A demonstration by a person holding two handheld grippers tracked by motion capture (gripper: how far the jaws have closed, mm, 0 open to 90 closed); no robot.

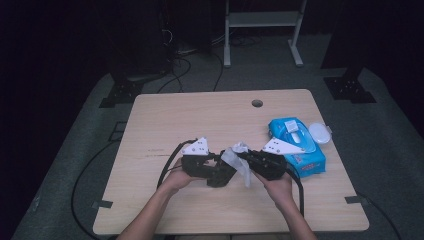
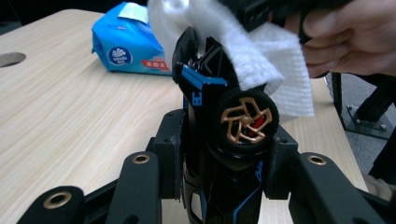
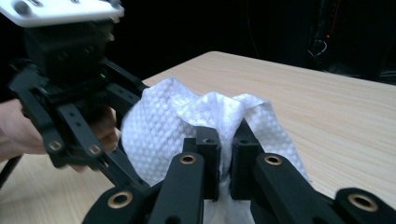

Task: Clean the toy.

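The left hand-held gripper (image 2: pixel 224 154) has its 2 matte black jaws clamped on a black and blue toy car (image 2: pixel 219 116), glossy plastic, held nose-up over the pale wood-grain tabletop (image 1: pixel 200 115); 1 rubber tyre rings a copper spoked rim. The right hand-held gripper (image 3: pixel 225 154) is pinched together on a white wet wipe (image 3: pixel 187 126), dimpled and crumpled, draped against the car's top. A blue crinkly wipes pack (image 1: pixel 296 145) lies near the tabletop's right edge.
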